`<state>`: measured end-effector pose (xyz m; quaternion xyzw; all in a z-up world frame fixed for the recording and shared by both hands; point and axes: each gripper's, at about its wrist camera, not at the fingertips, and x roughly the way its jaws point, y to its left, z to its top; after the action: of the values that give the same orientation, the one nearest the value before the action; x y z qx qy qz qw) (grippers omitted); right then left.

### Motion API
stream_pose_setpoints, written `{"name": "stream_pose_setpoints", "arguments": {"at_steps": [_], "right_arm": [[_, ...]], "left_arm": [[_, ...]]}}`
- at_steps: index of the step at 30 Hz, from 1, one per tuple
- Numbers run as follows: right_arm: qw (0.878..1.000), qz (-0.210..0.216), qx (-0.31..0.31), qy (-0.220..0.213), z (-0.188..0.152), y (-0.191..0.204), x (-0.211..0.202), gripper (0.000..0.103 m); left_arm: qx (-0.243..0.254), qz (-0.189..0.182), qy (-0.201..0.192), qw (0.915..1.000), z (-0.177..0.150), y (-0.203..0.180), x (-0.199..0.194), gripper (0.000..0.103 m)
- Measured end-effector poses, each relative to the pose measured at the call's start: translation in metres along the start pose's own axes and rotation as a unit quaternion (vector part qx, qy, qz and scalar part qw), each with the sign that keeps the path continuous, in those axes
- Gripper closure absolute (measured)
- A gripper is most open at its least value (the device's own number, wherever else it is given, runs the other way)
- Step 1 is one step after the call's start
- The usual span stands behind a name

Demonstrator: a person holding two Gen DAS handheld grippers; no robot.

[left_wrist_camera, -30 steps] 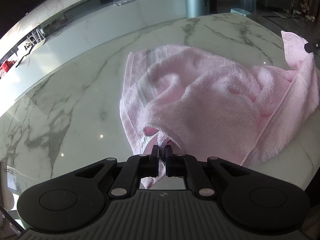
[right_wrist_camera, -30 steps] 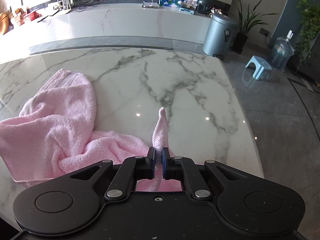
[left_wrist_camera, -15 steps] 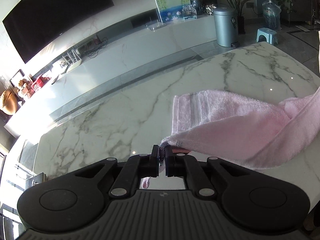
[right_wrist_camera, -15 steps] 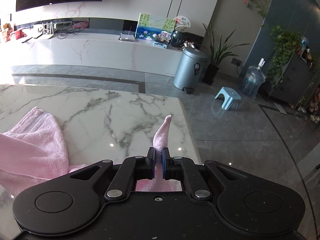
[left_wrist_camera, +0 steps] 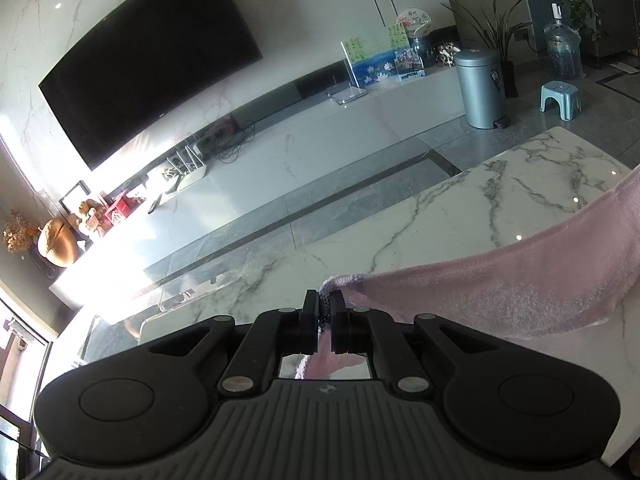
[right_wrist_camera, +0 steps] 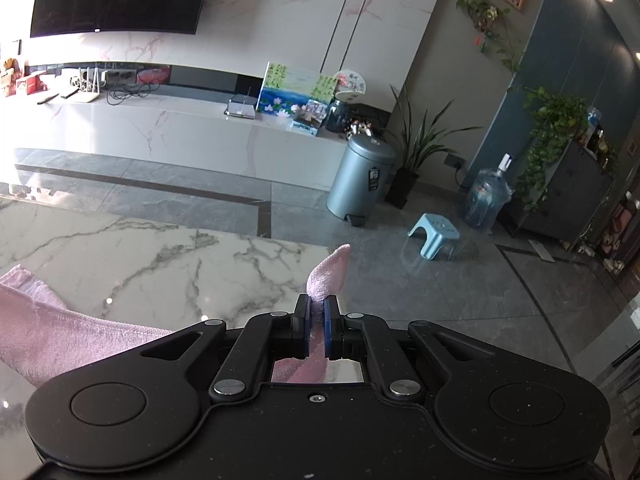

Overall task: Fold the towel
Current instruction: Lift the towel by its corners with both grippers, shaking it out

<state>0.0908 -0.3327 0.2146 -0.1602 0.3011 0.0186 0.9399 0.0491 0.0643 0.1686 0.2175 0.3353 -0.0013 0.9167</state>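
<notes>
Holding the pink towel [left_wrist_camera: 500, 292] by two corners, the left gripper [left_wrist_camera: 325, 312] and the right gripper [right_wrist_camera: 316, 320] are both closed tight on the cloth, which hangs stretched between them above the marble table [right_wrist_camera: 168, 264]. I think the thin pinch can slip if the two pull apart too strongly; then one corner drops and the edges will not meet straight
</notes>
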Motion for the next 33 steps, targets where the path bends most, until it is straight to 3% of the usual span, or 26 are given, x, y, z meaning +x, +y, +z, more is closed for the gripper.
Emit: {"name": "stream_pose_setpoints", "arguments": {"at_steps": [7, 24, 33], "right_arm": [[1.0, -0.01, 0.002, -0.022, 0.032, -0.008, 0.003, 0.099], [0.998, -0.03, 0.011, -0.062, 0.126, -0.008, 0.059, 0.099], [0.997, -0.027, 0.025, -0.063, 0.138, -0.018, 0.077, 0.099]], "left_arm": [[0.008, 0.027, -0.013, 0.9995, 0.029, 0.016, -0.001, 0.099], [0.003, 0.069, -0.035, 0.997, 0.1, 0.031, 0.034, 0.099], [-0.004, 0.072, -0.049, 0.9962, 0.115, 0.032, 0.038, 0.099]]}}
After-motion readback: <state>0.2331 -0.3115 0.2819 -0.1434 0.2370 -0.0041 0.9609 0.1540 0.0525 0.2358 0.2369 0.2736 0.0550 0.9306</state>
